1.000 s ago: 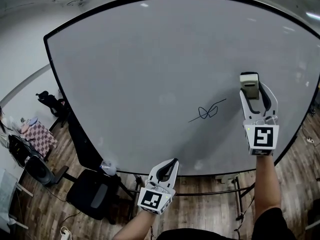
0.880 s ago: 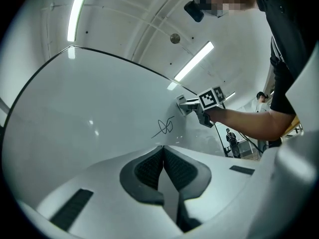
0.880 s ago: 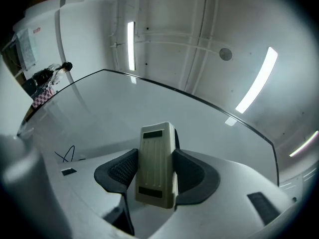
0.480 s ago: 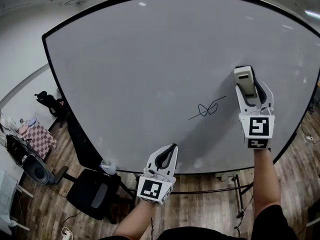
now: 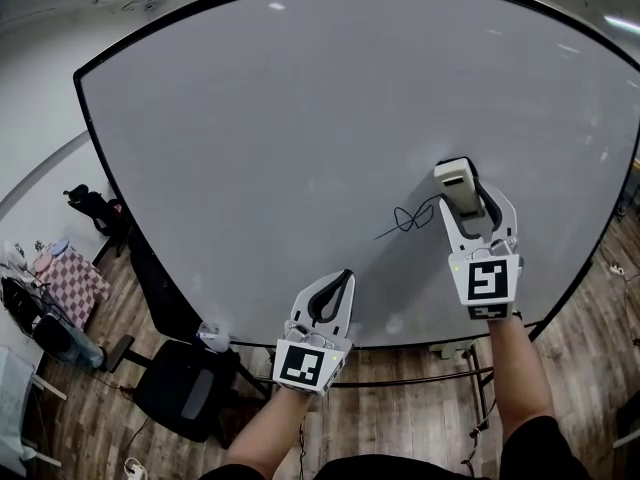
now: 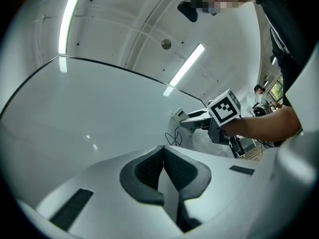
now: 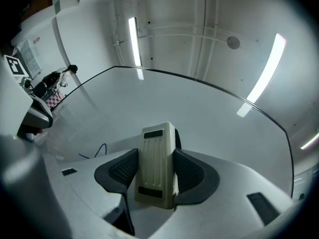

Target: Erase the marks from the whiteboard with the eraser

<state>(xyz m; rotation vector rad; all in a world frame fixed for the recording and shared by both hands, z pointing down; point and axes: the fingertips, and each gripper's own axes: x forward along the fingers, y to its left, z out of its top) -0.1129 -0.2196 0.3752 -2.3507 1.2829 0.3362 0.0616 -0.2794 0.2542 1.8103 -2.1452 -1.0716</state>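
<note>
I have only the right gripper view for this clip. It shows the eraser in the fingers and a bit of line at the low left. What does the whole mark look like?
Observer: The head view shows the mark as a small looped scribble with a slanted line through it, just left of the eraser.
Operator: Is anything else drawn on the board?
Observer: No. The rest of the whiteboard looks blank in the head view.
Operator: What about the left gripper?
Observer: In its own view the left gripper is shut with nothing in it.
</note>
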